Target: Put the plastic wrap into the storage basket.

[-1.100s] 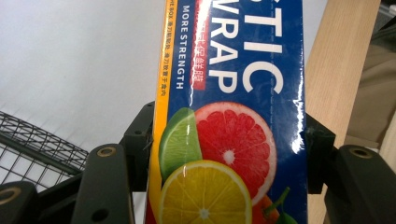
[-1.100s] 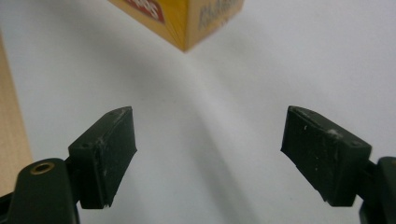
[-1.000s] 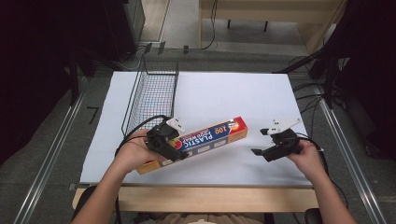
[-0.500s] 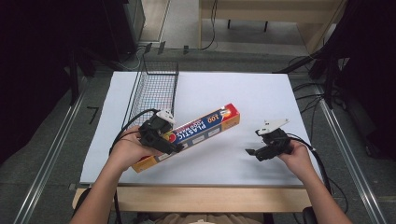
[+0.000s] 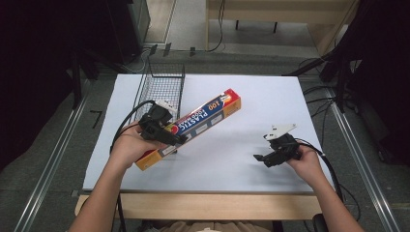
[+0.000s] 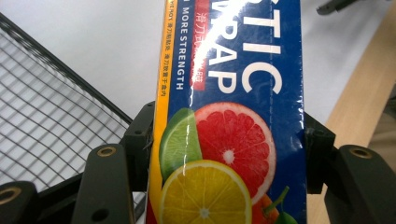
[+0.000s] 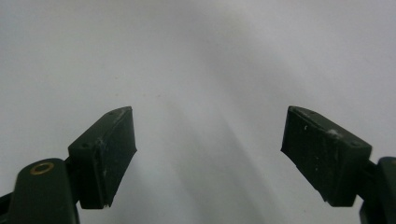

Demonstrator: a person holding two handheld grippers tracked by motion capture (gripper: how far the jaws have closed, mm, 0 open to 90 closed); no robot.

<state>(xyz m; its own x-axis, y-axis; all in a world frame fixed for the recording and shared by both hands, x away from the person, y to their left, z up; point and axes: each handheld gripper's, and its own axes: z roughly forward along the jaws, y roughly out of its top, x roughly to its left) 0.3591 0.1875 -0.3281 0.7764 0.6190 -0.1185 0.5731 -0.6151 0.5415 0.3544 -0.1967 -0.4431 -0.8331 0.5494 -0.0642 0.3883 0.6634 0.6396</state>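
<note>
A long plastic wrap box (image 5: 193,126), blue and orange with citrus fruit printed on it, is held off the table and slants up to the right. My left gripper (image 5: 167,135) is shut on the plastic wrap box (image 6: 233,121) near its lower end, one jaw on each long side. My right gripper (image 5: 261,158) is low over the white table at the right, wide open. Nothing lies between its fingers (image 7: 105,154), which point at bare white surface.
A black wire basket (image 5: 162,89) stands at the table's left rear, just behind the left hand; its mesh (image 6: 46,126) shows close beside the box. The white table sheet (image 5: 270,101) stretches to the right. The wooden front edge (image 5: 217,205) runs below the hands.
The left gripper has lifted the box and carried it left and back toward the basket, tilting it more steeply. The right gripper has drawn back toward the front right, still open.
</note>
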